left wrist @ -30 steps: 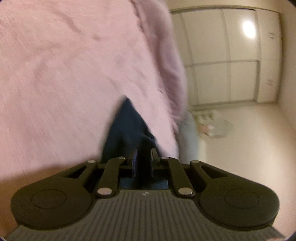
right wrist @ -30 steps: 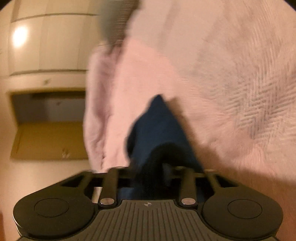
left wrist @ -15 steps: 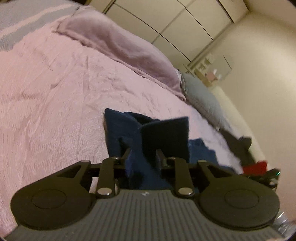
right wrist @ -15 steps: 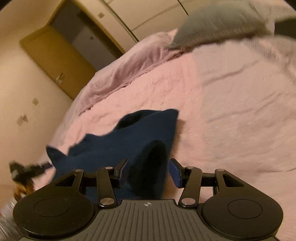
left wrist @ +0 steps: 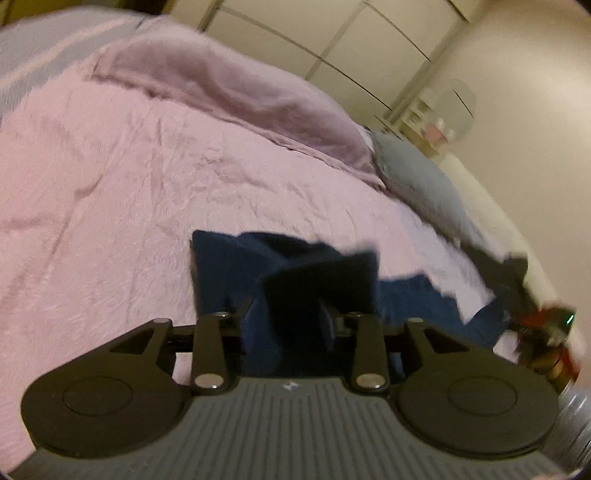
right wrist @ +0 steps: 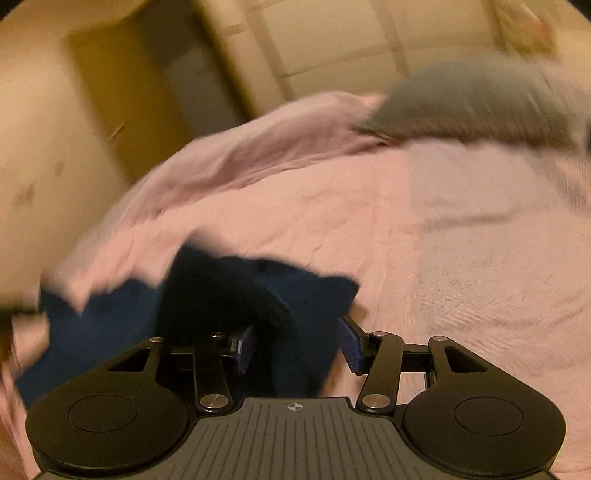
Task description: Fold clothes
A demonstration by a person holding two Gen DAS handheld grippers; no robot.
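A dark blue garment (left wrist: 221, 266) lies crumpled on the pink bed cover (left wrist: 110, 184), close in front of both grippers. My left gripper (left wrist: 286, 314) is open, and a raised fold of the cloth stands loosely between its fingers. In the right wrist view the same garment (right wrist: 110, 314) spreads to the left over the cover (right wrist: 443, 258). My right gripper (right wrist: 297, 339) is open wide, its blue pads (right wrist: 349, 347) apart, with a hump of the cloth lying between them. Both views are blurred by motion.
A folded mauve blanket (left wrist: 240, 96) and a grey pillow (left wrist: 417, 177) lie along the far side of the bed. Cream wardrobe doors (left wrist: 332, 33) stand behind. A dark device with red parts and a green light (left wrist: 546, 321) sits at the right edge. A brown door (right wrist: 110, 92) is far left.
Both grippers were shut on the blue garment one second ago with the views tipped up. They have since come down to the bed and opened, and the cloth now rests on the cover.
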